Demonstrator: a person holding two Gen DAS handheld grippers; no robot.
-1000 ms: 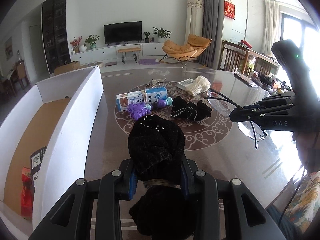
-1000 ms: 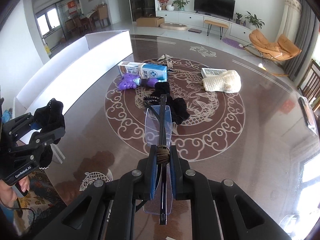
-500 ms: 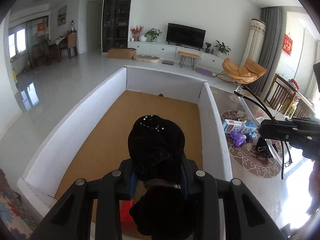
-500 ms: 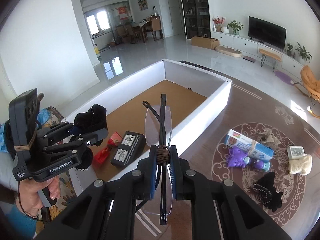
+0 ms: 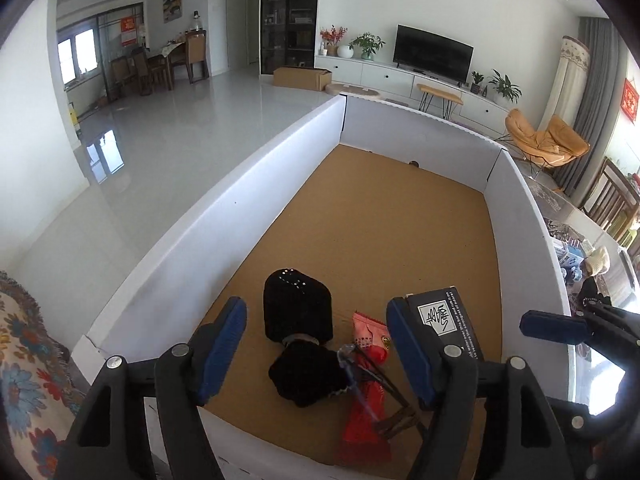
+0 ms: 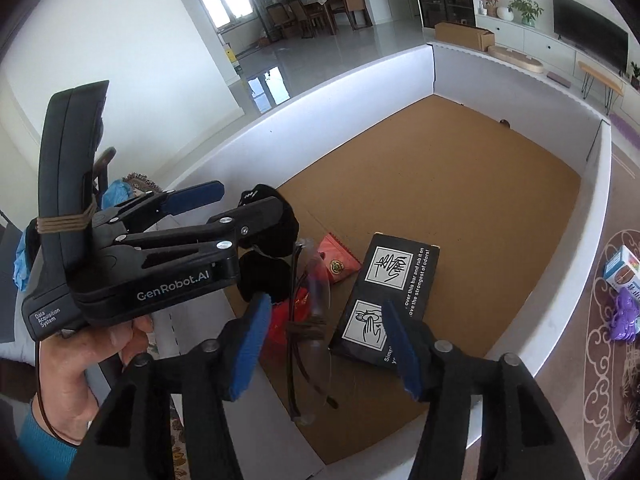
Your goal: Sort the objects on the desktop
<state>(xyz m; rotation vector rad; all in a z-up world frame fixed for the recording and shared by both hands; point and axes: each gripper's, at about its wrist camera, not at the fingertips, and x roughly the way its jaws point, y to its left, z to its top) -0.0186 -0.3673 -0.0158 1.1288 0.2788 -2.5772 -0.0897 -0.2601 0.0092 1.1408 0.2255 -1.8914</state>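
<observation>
In the left wrist view, the left hand-held gripper [image 5: 316, 344] has its blue-padded fingers spread wide apart with nothing between them. Below it a black beaded fabric pouch [image 5: 298, 314] lies on the brown cardboard floor of the white-walled box [image 5: 200, 232], near the closest wall. Just right of the pouch is a red packet [image 5: 370, 364], and a pair of clear glasses [image 5: 372, 380] lies across that packet with its dark temples pointing toward the near wall. A black printed box [image 5: 444, 320] rests at the packet's right, partly hidden by the right finger. The tip of the right hand-held gripper [image 5: 560, 326] enters from the right edge. Beyond the box's right wall, a strip of the table [image 5: 580, 216] shows small items, too blurred to name.

In the right wrist view, the right hand-held gripper [image 6: 324, 344] is likewise open, its fingers well apart and empty. The glasses [image 6: 310, 320] lie in the gap below, over the red packet [image 6: 338, 260]. The black printed box [image 6: 394, 288] lies flat just right of them. The left hand-held gripper [image 6: 218, 204], held in the person's left hand [image 6: 84, 364], hovers over the pouch [image 6: 280, 228], hiding much of it. On the table [image 6: 600, 400] outside the box sit a purple toy [image 6: 624, 316] and a blue carton [image 6: 622, 266].
</observation>
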